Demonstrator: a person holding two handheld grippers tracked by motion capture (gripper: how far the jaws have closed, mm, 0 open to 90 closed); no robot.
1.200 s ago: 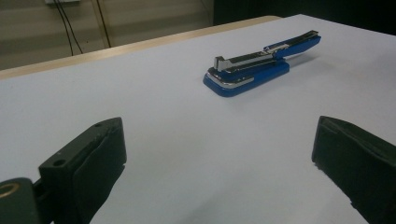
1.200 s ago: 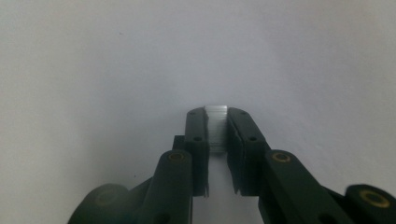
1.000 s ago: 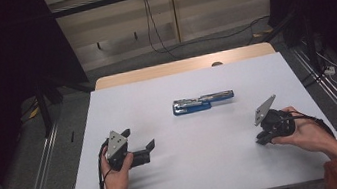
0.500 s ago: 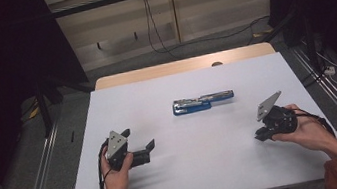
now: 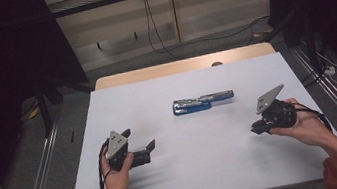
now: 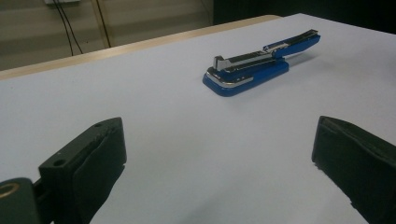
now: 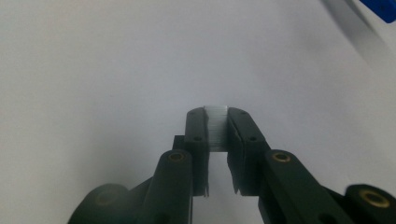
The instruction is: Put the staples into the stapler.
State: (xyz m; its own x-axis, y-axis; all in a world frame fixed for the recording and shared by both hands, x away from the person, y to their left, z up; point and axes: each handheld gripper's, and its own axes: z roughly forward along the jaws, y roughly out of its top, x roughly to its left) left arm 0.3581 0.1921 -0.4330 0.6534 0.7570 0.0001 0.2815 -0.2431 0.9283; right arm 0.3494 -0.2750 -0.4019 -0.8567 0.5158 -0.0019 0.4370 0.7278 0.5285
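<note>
The left gripper [image 5: 140, 151] rests low on the white tabletop [image 5: 193, 171], fingers spread wide; the blue-and-chrome metal stapler [image 5: 202, 102] lies open mid-table, well apart from both; the right gripper [image 7: 217, 128] pinches a pale strip of staples [image 7: 216, 128] between its fingers.

The stapler [image 7: 380, 9] is cut off by the right gripper view's top corner.
</note>
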